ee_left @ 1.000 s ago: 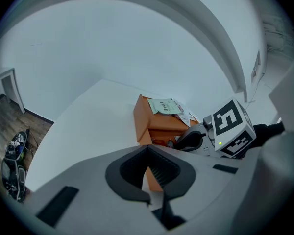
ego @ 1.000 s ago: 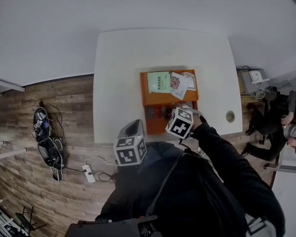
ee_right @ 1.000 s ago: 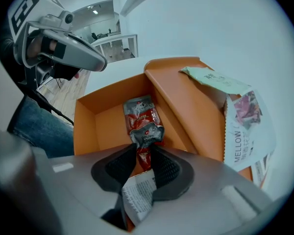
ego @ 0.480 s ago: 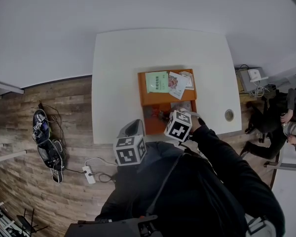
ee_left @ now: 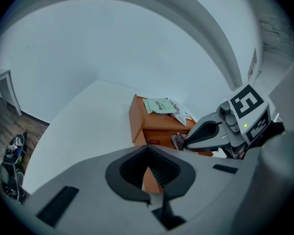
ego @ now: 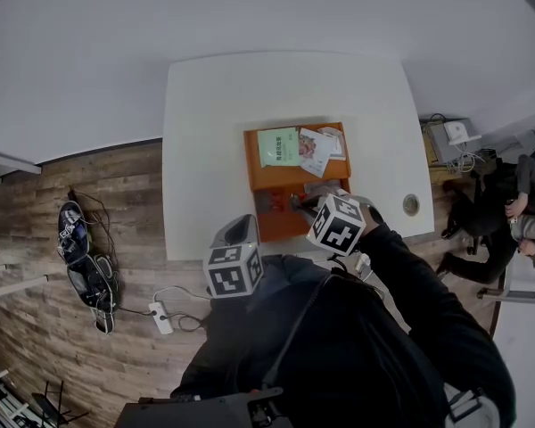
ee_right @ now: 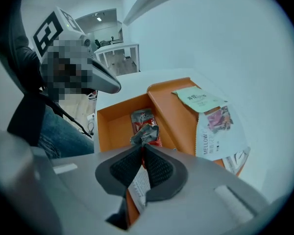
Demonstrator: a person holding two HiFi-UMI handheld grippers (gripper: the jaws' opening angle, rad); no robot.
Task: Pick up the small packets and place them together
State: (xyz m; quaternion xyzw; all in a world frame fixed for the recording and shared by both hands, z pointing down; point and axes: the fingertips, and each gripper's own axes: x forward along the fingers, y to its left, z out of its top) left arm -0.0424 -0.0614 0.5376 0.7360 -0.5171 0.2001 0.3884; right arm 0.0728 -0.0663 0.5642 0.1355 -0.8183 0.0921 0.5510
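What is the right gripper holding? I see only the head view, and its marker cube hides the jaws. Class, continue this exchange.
Observer: Its own view shows the right gripper shut on a small red packet; the jaws have just been closing on it.
Operator: Does the box's low compartment hold anything else?
Observer: Yes, another red packet lies in the orange box, beyond the held one.
Operator: And the other gripper?
Observer: The left gripper has its jaws together, with nothing between them.
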